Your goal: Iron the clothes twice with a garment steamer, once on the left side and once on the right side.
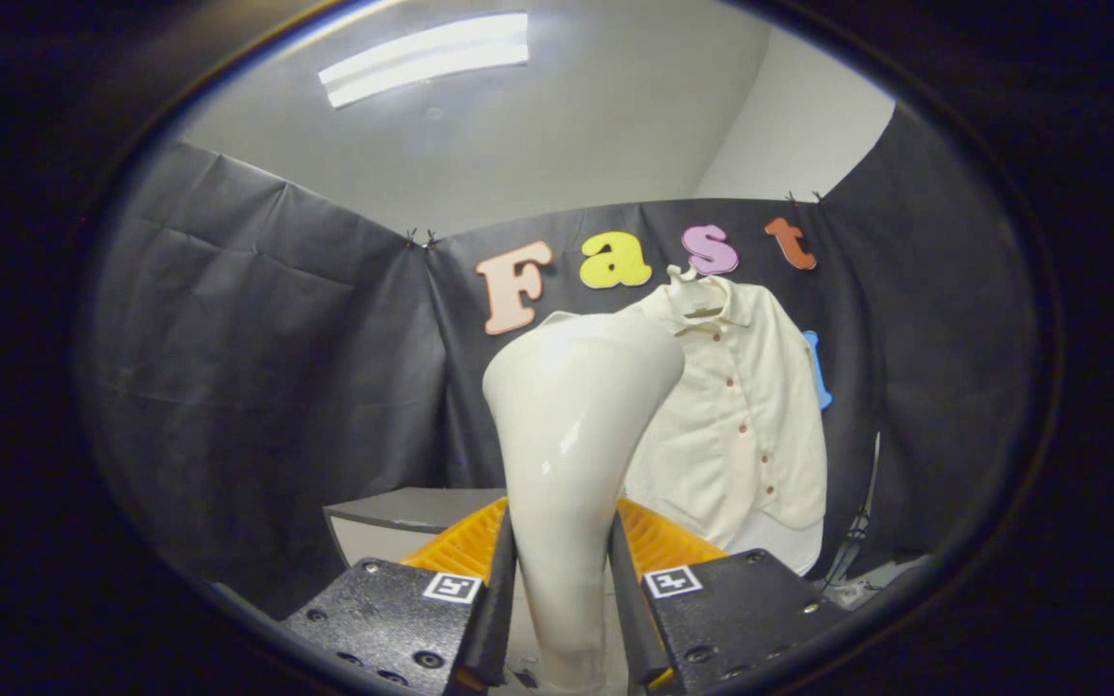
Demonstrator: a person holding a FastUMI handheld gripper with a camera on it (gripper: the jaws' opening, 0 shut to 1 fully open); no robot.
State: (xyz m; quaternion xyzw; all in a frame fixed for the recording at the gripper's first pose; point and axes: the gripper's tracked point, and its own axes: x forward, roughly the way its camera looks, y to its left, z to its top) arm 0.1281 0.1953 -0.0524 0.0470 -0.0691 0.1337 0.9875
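the gripper is closed on the garment steamer, both fingers pressing its narrow handle. the glossy shell looks rigid and slippery, likely top-heavy; hold at the neck. an orange ribbed tray sits behind the steamer, contents hidden. the soft, light shirt hangs beyond the steamer, right.

One steamer, one shirt
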